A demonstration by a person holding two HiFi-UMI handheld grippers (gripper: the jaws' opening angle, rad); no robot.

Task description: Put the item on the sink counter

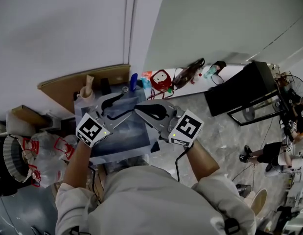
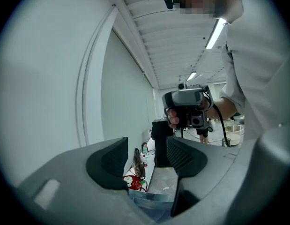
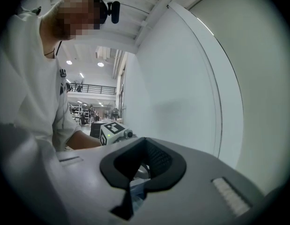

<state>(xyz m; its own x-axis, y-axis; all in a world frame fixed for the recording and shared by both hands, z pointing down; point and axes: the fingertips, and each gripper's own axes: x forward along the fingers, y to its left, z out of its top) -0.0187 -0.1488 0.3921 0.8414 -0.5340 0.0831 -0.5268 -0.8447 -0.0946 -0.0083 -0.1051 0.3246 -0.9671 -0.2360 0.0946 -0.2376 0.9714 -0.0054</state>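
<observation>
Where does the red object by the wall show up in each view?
Head view: the red object sits just above centre, at the foot of the white wall.
Left gripper view: the red object is small, at bottom centre, again beside the wall.
Right gripper view: not in it.
Shared landmark: the white wall, which fills the right half of the right gripper view.

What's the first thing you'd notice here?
Right in the middle, the left gripper and right gripper are held side by side above a grey sink. Behind them, a bright red object sits on the white ledge by the wall.
</observation>
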